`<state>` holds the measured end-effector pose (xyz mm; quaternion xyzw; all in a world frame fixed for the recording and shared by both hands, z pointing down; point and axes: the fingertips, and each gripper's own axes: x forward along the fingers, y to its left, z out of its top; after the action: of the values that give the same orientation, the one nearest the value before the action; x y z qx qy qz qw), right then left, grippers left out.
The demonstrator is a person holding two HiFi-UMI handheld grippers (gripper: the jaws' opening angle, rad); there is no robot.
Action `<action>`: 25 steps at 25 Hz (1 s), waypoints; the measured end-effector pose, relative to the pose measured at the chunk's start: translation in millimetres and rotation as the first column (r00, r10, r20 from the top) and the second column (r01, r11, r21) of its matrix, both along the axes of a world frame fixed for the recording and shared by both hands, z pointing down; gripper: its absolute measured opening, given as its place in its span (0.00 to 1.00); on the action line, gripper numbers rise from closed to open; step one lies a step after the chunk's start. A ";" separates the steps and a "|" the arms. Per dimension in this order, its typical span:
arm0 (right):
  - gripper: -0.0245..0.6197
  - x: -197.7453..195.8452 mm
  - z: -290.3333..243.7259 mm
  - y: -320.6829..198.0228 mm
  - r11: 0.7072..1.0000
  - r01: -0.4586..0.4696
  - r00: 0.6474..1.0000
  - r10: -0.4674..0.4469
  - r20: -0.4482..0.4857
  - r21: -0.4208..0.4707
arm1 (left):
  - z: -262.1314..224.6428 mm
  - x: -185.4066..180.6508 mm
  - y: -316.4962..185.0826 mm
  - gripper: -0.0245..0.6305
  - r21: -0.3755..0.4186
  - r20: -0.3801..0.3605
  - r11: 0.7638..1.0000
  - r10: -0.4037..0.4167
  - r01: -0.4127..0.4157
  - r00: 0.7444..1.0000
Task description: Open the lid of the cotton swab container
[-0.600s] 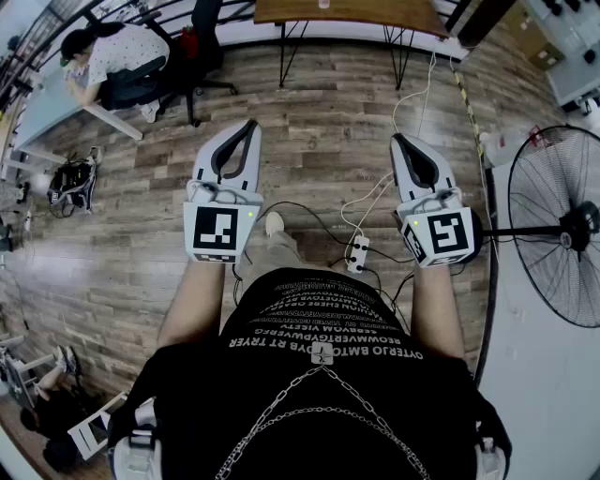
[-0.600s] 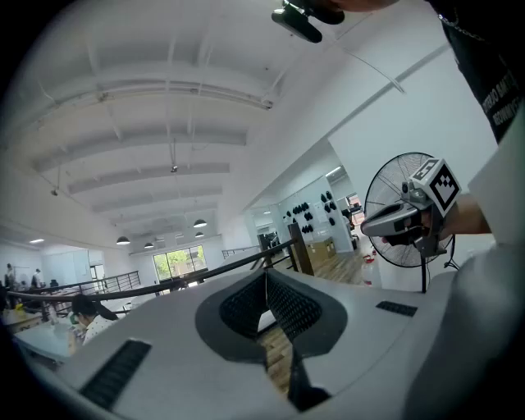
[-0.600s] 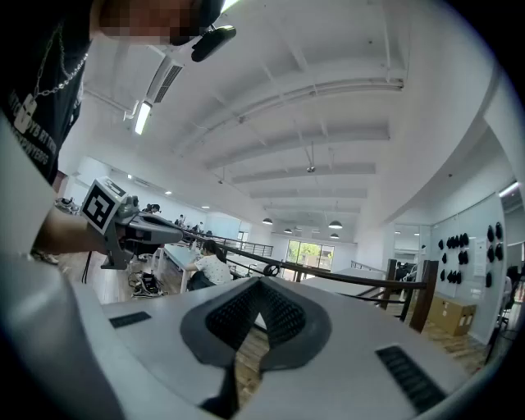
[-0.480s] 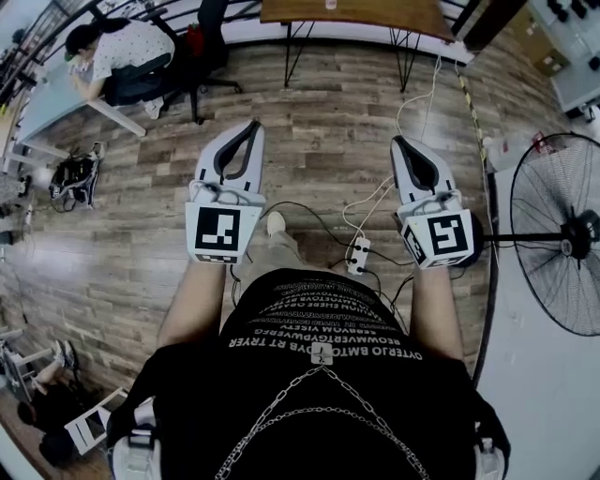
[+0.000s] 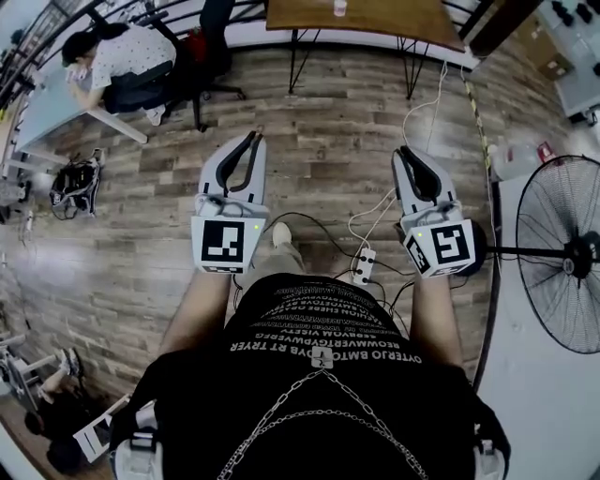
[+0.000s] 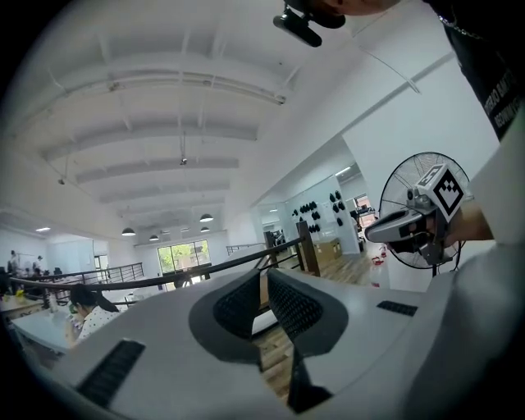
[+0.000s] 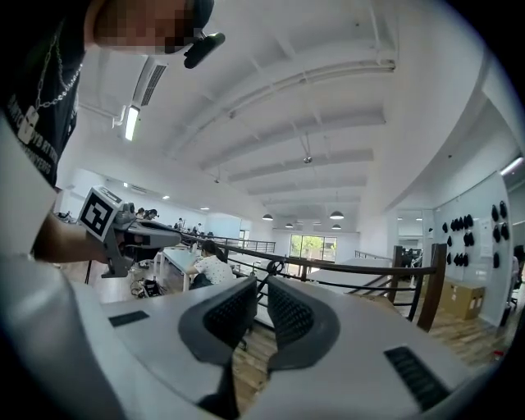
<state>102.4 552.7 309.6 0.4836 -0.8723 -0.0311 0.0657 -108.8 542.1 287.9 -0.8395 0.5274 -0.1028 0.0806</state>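
Observation:
Both grippers are held out level in front of me over the wooden floor, with nothing in them. In the head view my left gripper [image 5: 255,136] has its jaws closed together, and so does my right gripper [image 5: 404,150]. The left gripper view looks along shut, empty jaws [image 6: 264,280] into the room, with the right gripper [image 6: 410,223] off to the side. The right gripper view shows the same shut jaws [image 7: 261,289] and the left gripper [image 7: 131,234] at its left. A small pale container [image 5: 339,7] stands on the wooden table [image 5: 384,19] far ahead; I cannot make out its lid.
A standing fan [image 5: 562,253] is at my right. A power strip [image 5: 361,265] and cables lie on the floor by my feet. A person sits at a desk [image 5: 122,61] at the far left beside an office chair [image 5: 204,42].
The wooden table and the container have come further into view at the top. Both grippers sit slightly lower in the picture and stay shut.

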 end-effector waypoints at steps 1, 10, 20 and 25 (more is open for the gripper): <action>0.09 -4.3 1.2 -7.5 1.000 0.004 1.000 -0.004 0.000 -0.006 | -0.5 -4.6 -9.3 0.09 0.004 -0.004 1.000 0.004 -0.004 1.000; 0.26 -43.3 8.4 -78.9 0.999 -0.028 0.999 0.030 0.043 -0.045 | 5.6 -56.6 -95.3 0.28 -0.036 -0.009 0.997 0.067 -0.067 0.998; 0.37 -71.4 9.9 -135.2 0.991 -0.117 0.991 0.120 0.053 -0.070 | 5.0 -117.4 -162.9 0.30 -0.028 -0.039 0.995 0.099 -0.101 0.994; 0.38 -77.4 11.1 -138.5 0.991 -0.109 0.994 0.111 0.021 -0.081 | 16.5 -114.2 -177.6 0.33 -0.047 -0.063 0.992 0.116 -0.119 0.991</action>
<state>25.0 414.2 320.6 0.5285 -0.8455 0.0137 0.0756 -222.9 364.5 304.4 -0.8737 0.4762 -0.0858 0.0495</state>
